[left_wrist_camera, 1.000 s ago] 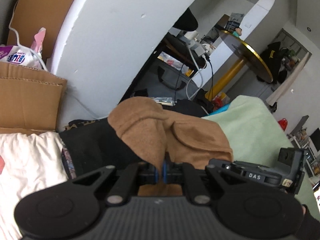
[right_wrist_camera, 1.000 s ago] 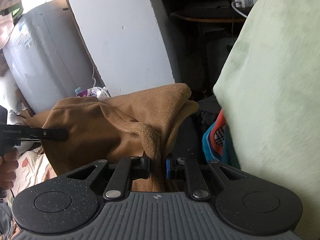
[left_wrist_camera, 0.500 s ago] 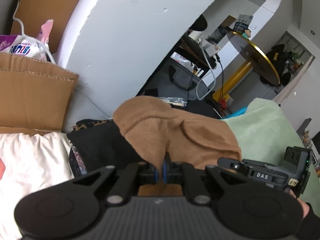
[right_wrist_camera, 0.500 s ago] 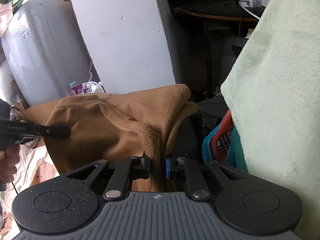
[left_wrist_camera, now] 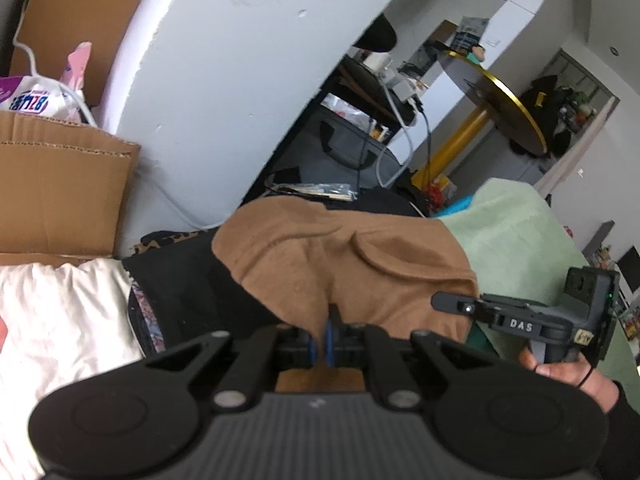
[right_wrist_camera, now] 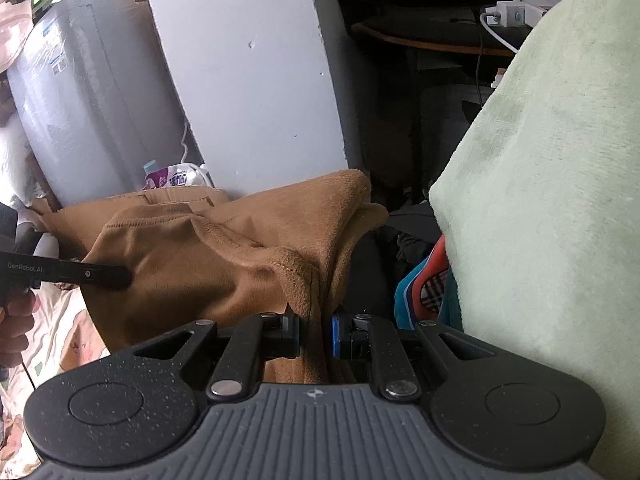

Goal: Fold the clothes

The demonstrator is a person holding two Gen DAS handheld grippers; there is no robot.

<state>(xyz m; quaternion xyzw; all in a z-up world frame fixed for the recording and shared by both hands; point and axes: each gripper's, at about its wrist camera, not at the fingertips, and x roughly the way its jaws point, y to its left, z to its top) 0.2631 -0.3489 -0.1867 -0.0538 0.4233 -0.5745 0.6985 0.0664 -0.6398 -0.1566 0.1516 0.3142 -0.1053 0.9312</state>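
Note:
A brown fleece garment (left_wrist_camera: pixel 340 264) hangs stretched between both grippers. My left gripper (left_wrist_camera: pixel 322 344) is shut on one edge of it, the cloth pinched between the blue pads. My right gripper (right_wrist_camera: pixel 316 334) is shut on a hemmed edge of the same brown garment (right_wrist_camera: pixel 208 264), a thick fold bunched between its pads. In the left wrist view the right gripper (left_wrist_camera: pixel 448 302) reaches in from the right, held by a hand (left_wrist_camera: pixel 568 376). The left gripper's finger (right_wrist_camera: pixel 80 274) shows at the left of the right wrist view, pressed against the cloth.
A pale green blanket (right_wrist_camera: pixel 552 208) fills the right side. Below the garment lie black clothes (left_wrist_camera: pixel 180 280), a white sheet (left_wrist_camera: pixel 60 320) and blue and orange clothes (right_wrist_camera: pixel 424 292). A white pillar (right_wrist_camera: pixel 248 80), a cardboard box (left_wrist_camera: pixel 60 184) and a gold-rimmed round table (left_wrist_camera: pixel 504 100) stand behind.
Both grippers keep their hold on the brown garment. The views have shifted slightly, and the right gripper sits a little lower in the left wrist view.

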